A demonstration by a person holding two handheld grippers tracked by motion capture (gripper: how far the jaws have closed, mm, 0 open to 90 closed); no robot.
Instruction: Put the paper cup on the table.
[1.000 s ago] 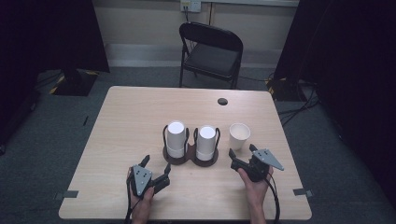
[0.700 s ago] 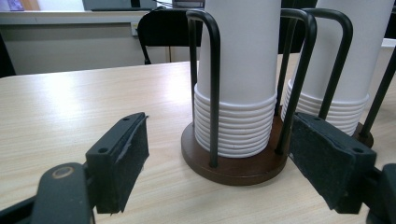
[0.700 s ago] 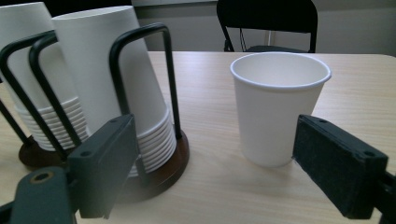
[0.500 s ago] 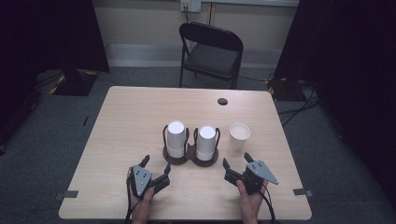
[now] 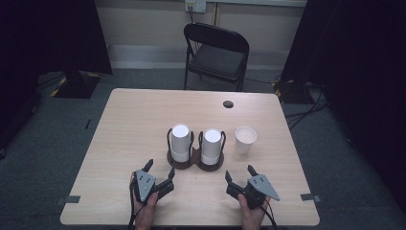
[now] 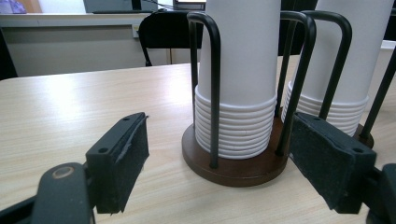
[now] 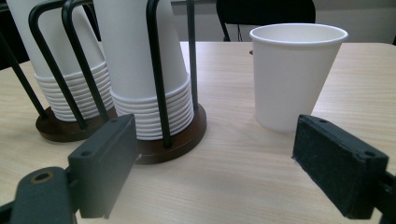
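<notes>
In the middle of the room, a light wood table [image 5: 143, 124] stands on grey carpet, black curtains to either side. Beyond its far edge, a black folding chair [image 5: 215, 52] faces the table. A small dark round hole [image 5: 228, 104] sits near the far right of the tabletop.

At table centre: a dark wooden cup holder [image 5: 195, 160] with two round bases joined side by side, black wire hoops rising around each. Each base carries an upturned stack of white paper cups, left stack [image 5: 180, 142] and right stack [image 5: 211, 146], both upright inside their hoops. Rims ribbed at the bottom of each stack.

Just right of the holder, apart from it, a single white paper cup [image 5: 245, 139] stands upright, mouth up, on bare wood.

Near the front edge, two hand-held tools, well apart. Left gripper [image 5: 158, 172], held from below by a hand, jaws spread wide, grasping nothing; it points toward the left stack, which sits between its pads in the left gripper view. Right gripper [image 5: 239, 173], likewise spread and empty, short of the holder and the lone cup; its own view shows the right stack and the single cup between the jaws, neither touched.
</notes>
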